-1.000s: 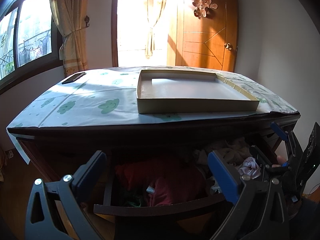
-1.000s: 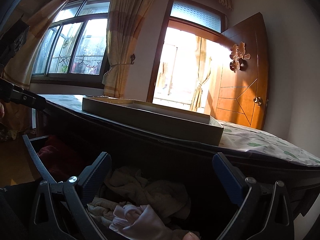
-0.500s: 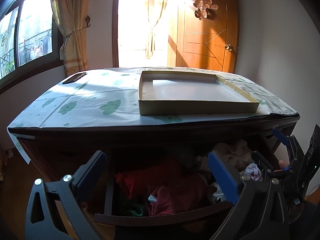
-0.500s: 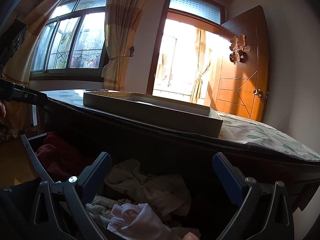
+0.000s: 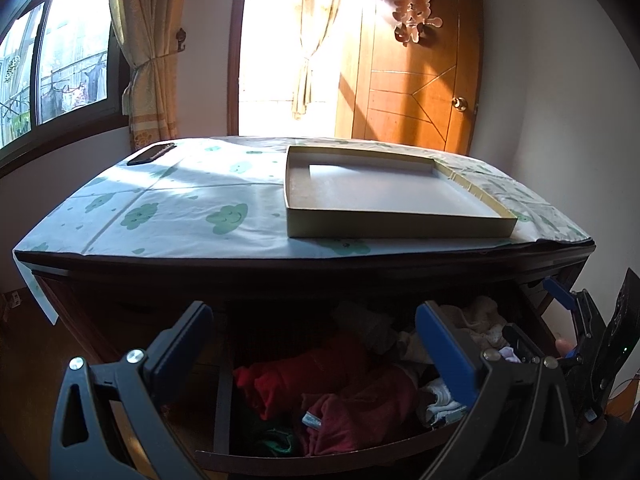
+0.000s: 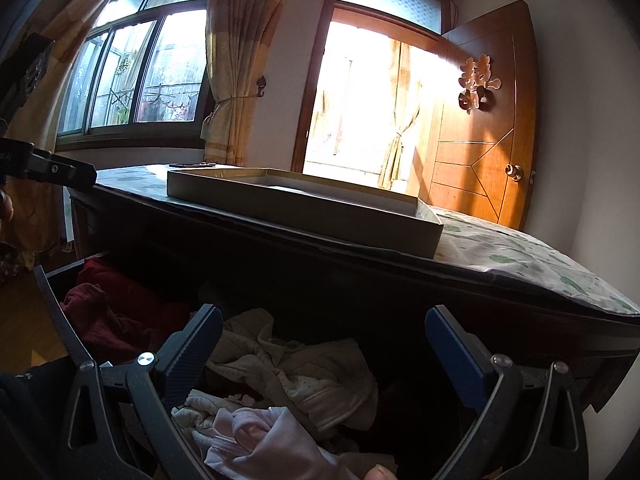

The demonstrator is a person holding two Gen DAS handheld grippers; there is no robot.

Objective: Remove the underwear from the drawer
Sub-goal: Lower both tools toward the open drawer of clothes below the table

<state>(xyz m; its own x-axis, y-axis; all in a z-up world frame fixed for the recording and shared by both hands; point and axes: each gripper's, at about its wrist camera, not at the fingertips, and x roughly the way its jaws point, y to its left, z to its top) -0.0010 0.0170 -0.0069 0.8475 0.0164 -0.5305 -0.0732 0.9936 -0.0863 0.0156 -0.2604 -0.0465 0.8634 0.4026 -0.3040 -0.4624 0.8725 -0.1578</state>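
Underwear, a crumpled pale pink-white piece of soft knit, lies in the open drawer at its right end, low between the spread jaws of the right gripper and nearer its left finger; nothing is clamped. Bunched as it is, its long axis and facing cannot be told. Cream cloth, wrinkled and ribbed, lies just beyond it, touching. The left gripper hangs over the drawer's middle with jaws wide apart and empty, above dark red fleece. On the dark wooden dresser, a shallow rectangular cardboard tray rests on a cloud-printed sheet.
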